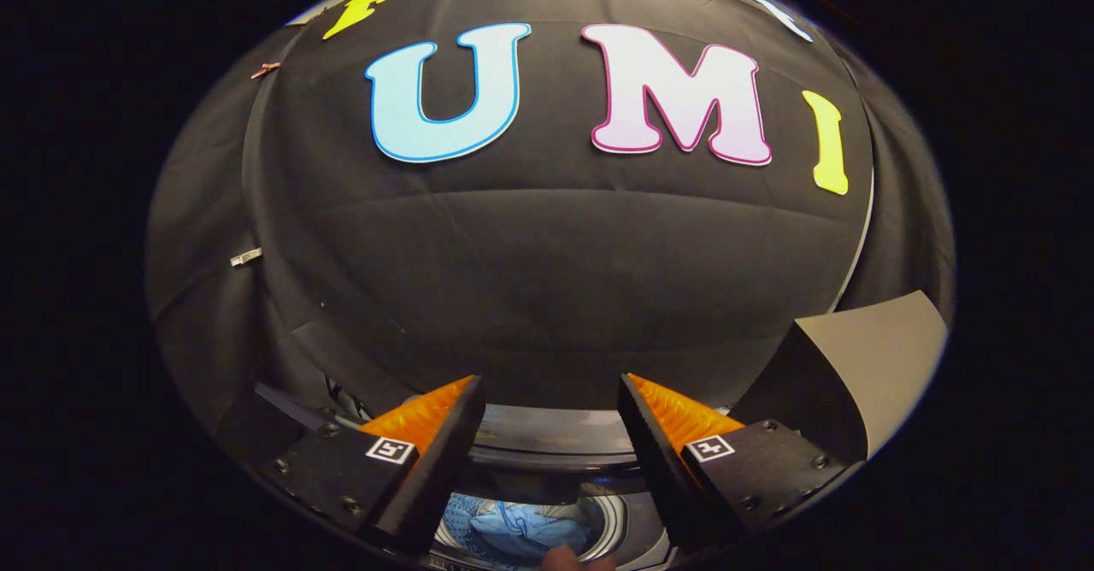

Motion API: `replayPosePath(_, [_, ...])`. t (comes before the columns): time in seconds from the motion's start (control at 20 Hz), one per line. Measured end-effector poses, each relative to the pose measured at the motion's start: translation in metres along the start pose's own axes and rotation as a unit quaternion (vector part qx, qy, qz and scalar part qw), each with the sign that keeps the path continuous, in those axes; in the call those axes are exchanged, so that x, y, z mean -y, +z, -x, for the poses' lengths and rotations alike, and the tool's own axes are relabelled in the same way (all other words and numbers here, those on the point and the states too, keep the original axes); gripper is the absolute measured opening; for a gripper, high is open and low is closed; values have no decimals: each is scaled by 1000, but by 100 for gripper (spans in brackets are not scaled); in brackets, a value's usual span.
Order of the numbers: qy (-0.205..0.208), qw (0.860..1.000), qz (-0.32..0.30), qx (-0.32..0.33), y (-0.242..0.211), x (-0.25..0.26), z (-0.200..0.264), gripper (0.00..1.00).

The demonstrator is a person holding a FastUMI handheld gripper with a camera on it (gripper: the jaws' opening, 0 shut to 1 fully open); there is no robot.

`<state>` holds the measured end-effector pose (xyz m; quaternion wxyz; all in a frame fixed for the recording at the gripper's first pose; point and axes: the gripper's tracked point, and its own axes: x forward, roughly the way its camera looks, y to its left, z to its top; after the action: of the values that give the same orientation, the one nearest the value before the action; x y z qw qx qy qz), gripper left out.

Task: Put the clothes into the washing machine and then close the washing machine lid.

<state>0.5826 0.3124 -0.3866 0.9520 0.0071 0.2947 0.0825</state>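
While gripper [551, 400] gapes empty — clothes [521, 526] bunched in washing machine [617, 530].

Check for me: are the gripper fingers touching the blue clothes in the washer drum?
Apart. In the gripper view the gripper is open with nothing between its fingers, and the blue clothes lie down inside the washing machine drum, below and beyond the fingertips.

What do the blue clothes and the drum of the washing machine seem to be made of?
The blue clothes, below the open gripper, look like soft woven or knitted fabric: they lie crumpled in folds, and one part shows a mesh-like pattern. The drum around them looks like shiny metal, probably steel: its rim is pale and glossy.
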Motion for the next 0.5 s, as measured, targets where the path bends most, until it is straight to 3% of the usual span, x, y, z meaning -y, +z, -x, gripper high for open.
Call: replayPosePath(0.5, [25,998,18,-54,-37,-1,22,99])
